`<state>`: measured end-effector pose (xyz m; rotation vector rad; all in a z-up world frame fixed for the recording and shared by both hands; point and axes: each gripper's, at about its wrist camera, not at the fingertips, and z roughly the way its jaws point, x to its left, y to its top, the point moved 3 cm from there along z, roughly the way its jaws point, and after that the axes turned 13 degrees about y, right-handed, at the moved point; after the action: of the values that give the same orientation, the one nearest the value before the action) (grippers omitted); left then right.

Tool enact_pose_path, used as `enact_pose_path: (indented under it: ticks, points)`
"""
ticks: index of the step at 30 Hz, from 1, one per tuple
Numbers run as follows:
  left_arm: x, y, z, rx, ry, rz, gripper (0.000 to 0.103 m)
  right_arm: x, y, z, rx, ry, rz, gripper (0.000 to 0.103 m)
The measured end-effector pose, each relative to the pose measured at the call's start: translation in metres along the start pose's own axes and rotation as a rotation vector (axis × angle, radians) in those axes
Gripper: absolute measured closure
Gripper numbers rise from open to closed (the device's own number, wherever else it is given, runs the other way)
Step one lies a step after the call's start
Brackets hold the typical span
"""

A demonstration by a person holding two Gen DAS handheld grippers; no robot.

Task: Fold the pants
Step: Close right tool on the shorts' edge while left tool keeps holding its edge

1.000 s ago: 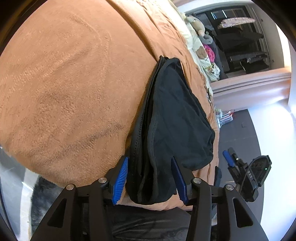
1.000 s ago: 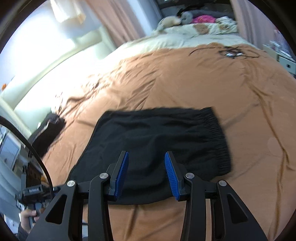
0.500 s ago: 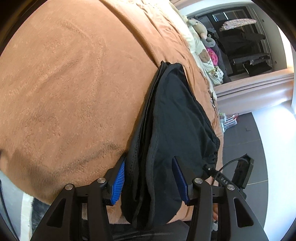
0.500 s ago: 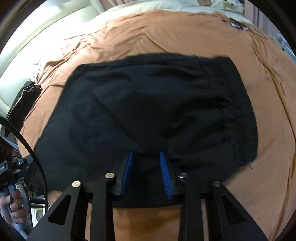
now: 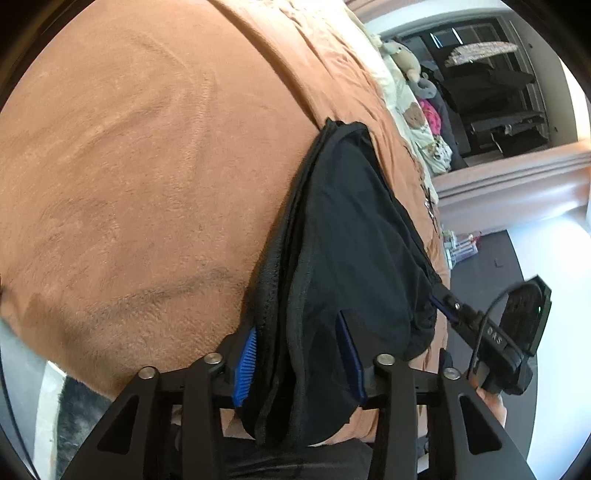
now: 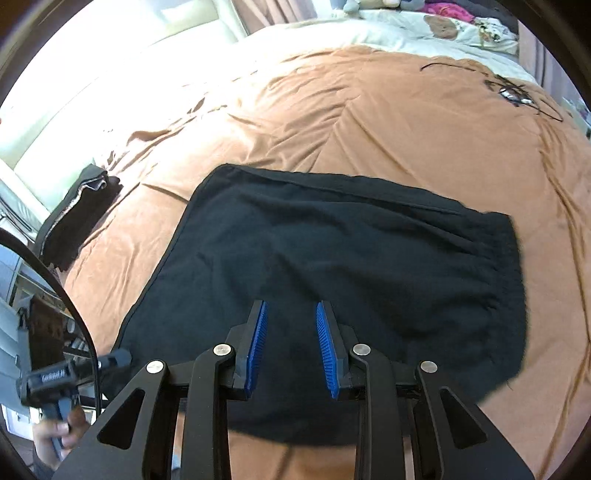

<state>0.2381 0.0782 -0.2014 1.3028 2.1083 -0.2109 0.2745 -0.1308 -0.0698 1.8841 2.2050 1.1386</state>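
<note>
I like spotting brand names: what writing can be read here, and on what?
"DAS" or "OAS", unsure: white letters on the right gripper's black body.
Unreadable, blurred: white lettering on the left gripper, jaws closing around the pants.
Nothing else legible.

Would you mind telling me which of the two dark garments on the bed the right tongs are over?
The larger black pants spread mid-bed; the smaller dark garment lies apart at the bed's left edge.

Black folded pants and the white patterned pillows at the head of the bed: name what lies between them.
Bare orange-brown blanket, seen in the right wrist view between the black folded pants and white patterned pillows.
</note>
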Motion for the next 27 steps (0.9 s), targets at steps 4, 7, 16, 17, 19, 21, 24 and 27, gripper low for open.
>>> enact_pose_path:
  ticks: [4,7,16,17,19,21,24,27]
  points:
    - [0.004,-0.001,-0.001,0.001,0.001,-0.036,0.068,-0.005,0.011,0.035,0.054,-0.019,0.042,0.079]
    - [0.008,-0.002,-0.002,0.014,-0.010,-0.068,0.068,-0.014,0.019,0.053,0.065,-0.047,0.069,0.079]
    - [0.007,-0.002,-0.003,0.023,0.012,-0.107,0.068,-0.024,0.059,0.071,0.053,-0.094,0.101,0.084]
    - [0.008,-0.001,-0.002,0.027,0.009,-0.117,0.068,-0.026,0.063,0.073,0.050,-0.101,0.099,0.087]
    - [0.009,0.000,-0.001,0.034,0.008,-0.133,0.068,-0.036,0.071,0.082,0.057,-0.101,0.124,0.091]
    - [0.007,0.001,-0.001,0.044,0.018,-0.130,0.068,-0.040,0.075,0.087,0.057,-0.098,0.133,0.095]
    - [0.006,0.003,-0.001,0.060,0.025,-0.142,0.068,-0.043,0.081,0.094,0.055,-0.108,0.128,0.097]
    - [0.006,0.003,-0.001,0.068,0.030,-0.147,0.068,-0.046,0.089,0.103,0.042,-0.113,0.133,0.097]
